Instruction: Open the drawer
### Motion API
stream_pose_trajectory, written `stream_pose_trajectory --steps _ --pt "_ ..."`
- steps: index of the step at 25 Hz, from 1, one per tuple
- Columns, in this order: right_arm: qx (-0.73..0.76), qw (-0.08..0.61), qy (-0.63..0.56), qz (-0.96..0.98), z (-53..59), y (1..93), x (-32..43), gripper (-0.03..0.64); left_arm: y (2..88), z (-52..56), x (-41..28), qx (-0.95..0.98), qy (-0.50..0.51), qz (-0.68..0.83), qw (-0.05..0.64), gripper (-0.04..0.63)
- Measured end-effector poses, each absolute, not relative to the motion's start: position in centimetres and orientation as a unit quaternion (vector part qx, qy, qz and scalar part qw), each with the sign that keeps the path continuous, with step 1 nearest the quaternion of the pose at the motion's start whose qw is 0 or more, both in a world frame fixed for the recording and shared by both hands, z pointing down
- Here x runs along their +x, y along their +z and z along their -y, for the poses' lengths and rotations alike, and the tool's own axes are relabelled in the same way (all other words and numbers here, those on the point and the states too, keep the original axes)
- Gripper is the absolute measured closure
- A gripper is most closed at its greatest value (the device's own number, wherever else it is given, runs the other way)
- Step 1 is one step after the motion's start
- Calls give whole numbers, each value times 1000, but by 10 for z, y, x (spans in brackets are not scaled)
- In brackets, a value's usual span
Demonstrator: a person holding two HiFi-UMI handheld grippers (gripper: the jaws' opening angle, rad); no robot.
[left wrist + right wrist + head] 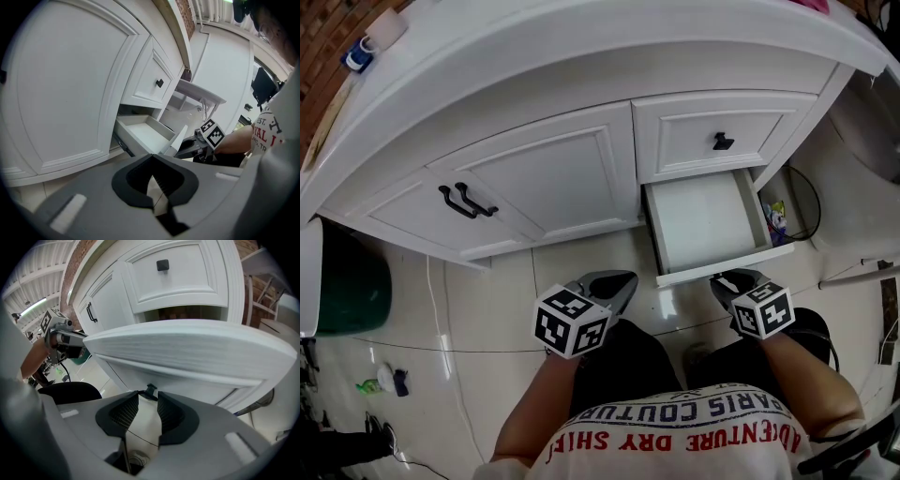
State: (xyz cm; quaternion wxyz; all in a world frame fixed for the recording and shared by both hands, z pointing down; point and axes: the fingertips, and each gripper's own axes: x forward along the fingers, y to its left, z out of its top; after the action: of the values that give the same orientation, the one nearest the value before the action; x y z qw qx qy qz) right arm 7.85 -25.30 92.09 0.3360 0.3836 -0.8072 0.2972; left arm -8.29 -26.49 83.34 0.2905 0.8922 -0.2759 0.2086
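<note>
a: where did your drawer (705,223) stand?
b: pulled well out of the cabinet (546,178), likely light and stiff on its runners. your right gripper (148,398) held its fingers apart beside the small knob (150,390), the spot to pull. the left gripper (154,187) had its fingers together, empty.

The pulled-out white wooden drawer (727,263) juts over the glossy tiled floor (492,305); open room lies left of it.
</note>
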Motion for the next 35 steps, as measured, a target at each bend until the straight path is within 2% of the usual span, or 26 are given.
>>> stream_pose_trajectory --steps 9,13,16,18,25,28,31,35 --pt "378 350 287 808 253 924 76 469 836 267 -82 893 205 273 293 609" --pt "348 362 301 811 248 921 73 419 836 266 -80 893 205 272 295 609" --pt "329 370 301 815 244 910 76 420 835 265 -80 892 204 273 295 609" --pt "318 363 303 822 242 898 76 469 836 266 -81 890 202 279 297 609" --pt "258 314 373 834 224 852 65 541 822 258 -77 865 209 298 346 611" --pt "229 303 375 846 220 805 55 558 786 244 -71 855 219 295 364 611" --pt "194 283 367 865 209 744 44 609 740 229 -67 851 232 290 371 611" --pt "156 238 369 885 191 665 29 609 667 219 -62 853 223 294 370 611"
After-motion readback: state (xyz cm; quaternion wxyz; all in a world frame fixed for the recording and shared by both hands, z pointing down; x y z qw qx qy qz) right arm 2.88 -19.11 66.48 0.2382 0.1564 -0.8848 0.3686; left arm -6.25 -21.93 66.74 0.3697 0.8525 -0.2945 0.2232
